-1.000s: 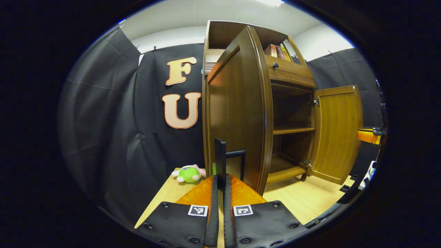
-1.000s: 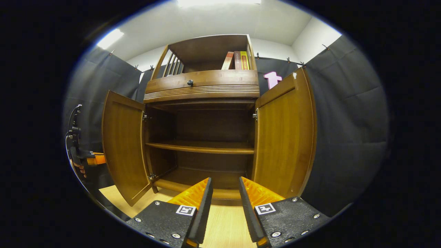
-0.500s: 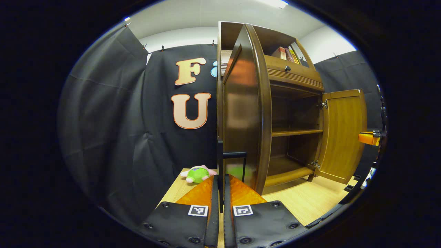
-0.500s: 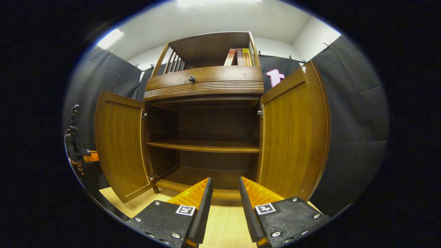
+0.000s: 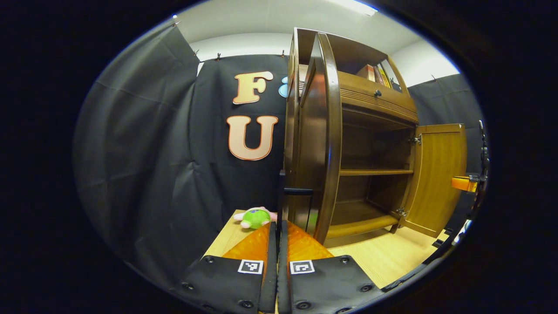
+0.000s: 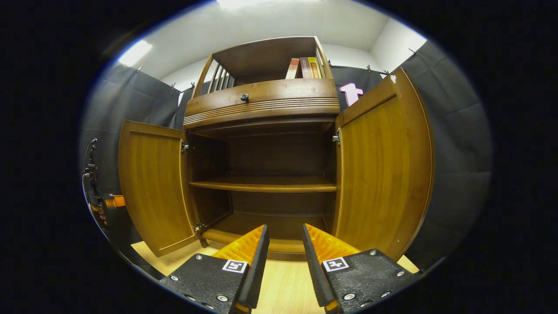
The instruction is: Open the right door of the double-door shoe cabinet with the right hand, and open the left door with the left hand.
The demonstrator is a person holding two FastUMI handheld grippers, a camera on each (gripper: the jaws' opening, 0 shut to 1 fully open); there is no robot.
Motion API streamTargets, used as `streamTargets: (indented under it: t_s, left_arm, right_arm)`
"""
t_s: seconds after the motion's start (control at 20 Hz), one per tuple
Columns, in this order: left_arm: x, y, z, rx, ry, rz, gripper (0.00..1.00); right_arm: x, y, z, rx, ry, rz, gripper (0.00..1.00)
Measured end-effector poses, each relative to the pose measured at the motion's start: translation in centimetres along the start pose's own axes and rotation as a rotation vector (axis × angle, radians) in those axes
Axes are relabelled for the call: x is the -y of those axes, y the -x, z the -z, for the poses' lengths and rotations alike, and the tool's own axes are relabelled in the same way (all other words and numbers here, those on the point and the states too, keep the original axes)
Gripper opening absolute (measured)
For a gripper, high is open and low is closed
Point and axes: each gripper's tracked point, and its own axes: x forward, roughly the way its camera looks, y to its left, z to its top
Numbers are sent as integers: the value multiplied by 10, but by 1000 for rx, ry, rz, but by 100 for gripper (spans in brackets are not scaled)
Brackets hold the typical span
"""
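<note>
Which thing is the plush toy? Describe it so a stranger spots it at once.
Find the brown shoe cabinet standing on the pale wooden table. Beside it, past its open left door, lies the plush toy near the black cloth wall: small, green and pink, the only soft, bright thing.

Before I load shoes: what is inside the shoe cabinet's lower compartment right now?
Inside the shoe cabinet, behind both open doors, the right gripper view shows one bare shelf and a bare bottom board. The right gripper covers part of the front lip.
</note>
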Motion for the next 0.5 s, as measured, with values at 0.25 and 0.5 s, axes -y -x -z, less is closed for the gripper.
streamTargets:
  t_s: [0.25,0.5]
  left_arm:
    - [12,19,-11,8,33,30,8]
    - [37,43,-35,32,29,32,7]
  right_arm:
    - [-1,-5,1,-4,-1,-5,48]
    - [3,-5,-15,11,3,9,48]
